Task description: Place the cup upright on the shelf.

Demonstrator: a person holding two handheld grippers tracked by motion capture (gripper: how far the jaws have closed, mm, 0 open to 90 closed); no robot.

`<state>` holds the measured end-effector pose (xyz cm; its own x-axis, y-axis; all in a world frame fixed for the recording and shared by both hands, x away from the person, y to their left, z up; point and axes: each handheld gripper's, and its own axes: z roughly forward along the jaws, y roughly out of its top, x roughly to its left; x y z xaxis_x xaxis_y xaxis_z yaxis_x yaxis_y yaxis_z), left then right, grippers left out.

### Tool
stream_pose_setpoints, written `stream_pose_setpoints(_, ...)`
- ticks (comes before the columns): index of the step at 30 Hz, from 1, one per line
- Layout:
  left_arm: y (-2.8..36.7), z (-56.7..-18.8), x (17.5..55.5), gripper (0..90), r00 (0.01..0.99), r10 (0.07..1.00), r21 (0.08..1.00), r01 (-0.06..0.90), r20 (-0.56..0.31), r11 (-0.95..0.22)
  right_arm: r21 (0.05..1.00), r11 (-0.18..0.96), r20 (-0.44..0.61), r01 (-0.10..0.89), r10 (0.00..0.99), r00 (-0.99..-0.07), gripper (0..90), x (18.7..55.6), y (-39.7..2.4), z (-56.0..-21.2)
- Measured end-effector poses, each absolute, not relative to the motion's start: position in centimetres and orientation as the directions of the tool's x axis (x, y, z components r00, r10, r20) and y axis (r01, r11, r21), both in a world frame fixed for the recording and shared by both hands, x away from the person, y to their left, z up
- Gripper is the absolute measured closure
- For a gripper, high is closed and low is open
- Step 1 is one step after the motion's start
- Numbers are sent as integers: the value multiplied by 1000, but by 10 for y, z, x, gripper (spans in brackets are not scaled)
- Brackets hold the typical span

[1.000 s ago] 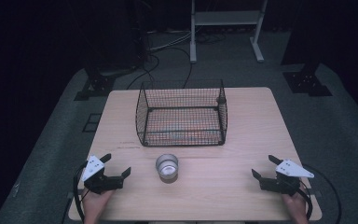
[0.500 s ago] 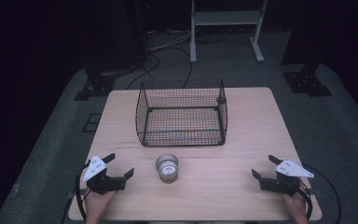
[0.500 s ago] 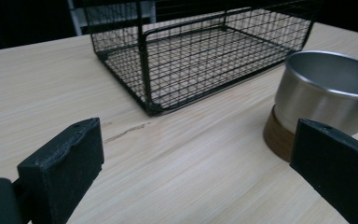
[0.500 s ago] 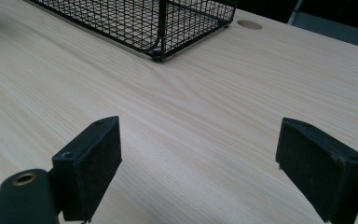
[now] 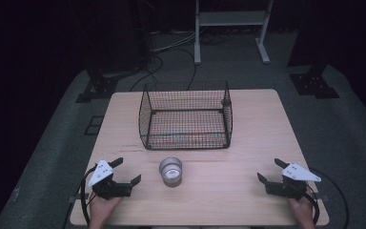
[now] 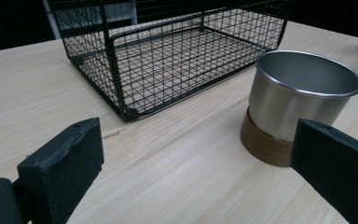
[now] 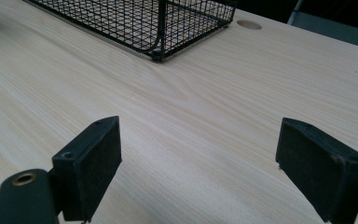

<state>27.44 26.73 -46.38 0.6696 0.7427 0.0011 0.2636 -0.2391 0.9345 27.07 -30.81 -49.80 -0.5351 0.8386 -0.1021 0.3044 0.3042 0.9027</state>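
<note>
High view first: we see a light wooden bench (image 5: 248, 191) carrying a black wire basket (image 5: 187, 116) at its far centre and a metal cup (image 5: 170, 171) just near of the basket's front wall, close to but apart from it. The cup stands upright with its open mouth facing up. In the left gripper view we note that the cup (image 6: 298, 105) has a polished steel body and a brown band around its base, and it sits to the right of the basket's near corner (image 6: 130, 112).

We hold the left claw (image 5: 126, 174) at the near left of the bench, to the left of the cup and pointed toward it. Its jaws stand wide apart and grip nothing. In the left gripper view the cup lies partly behind the right jaw, not between the two jaws, and we see no contact with it.

We hold the right claw (image 5: 269, 172) at the near right of the bench, well apart from the cup. Its jaws are likewise spread wide, with bare bench surface between them in the right gripper view. That view also shows a corner of the basket (image 7: 156, 28) beyond the jaws and a round hole (image 7: 249, 24) in the bench top at the far edge.

Both hands (image 5: 102, 210) grip the tools from the near edge of the bench.
</note>
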Motion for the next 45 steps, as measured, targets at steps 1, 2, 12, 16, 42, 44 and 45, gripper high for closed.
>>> stream_pose_setpoints(1, 267, -464, 274, 17, 671, 742, 932, 266, 6, -248, 903, 304, -102, 304, 839, -535, 134, 271, -308, -498)
stream_pose_setpoints(2, 266, -464, 274, 17, 674, 739, 930, 268, 6, -253, 903, 304, -102, 305, 839, -535, 135, 271, -308, -498)
stream_pose_setpoints(12, 259, -463, 274, 17, 725, 689, 925, 259, 6, -280, 903, 306, -104, 303, 838, -536, 135, 271, -308, -498)
stream_pose_setpoints(16, 255, -464, 274, 17, 743, 669, 920, 263, 0, -292, 903, 307, -105, 301, 837, -537, 134, 271, -308, -498)
stream_pose_setpoints(42, 231, -461, 274, 17, 820, 572, 902, 243, 6, -358, 901, 313, -110, 300, 834, -540, 134, 271, -307, -498)
stream_pose_setpoints(44, 228, -461, 274, 17, 826, 564, 900, 242, 5, -363, 900, 317, -113, 299, 833, -541, 134, 271, -307, -498)
stream_pose_setpoints(45, 227, -461, 275, 17, 827, 562, 898, 242, 8, -368, 900, 317, -114, 298, 832, -542, 135, 271, -307, -498)
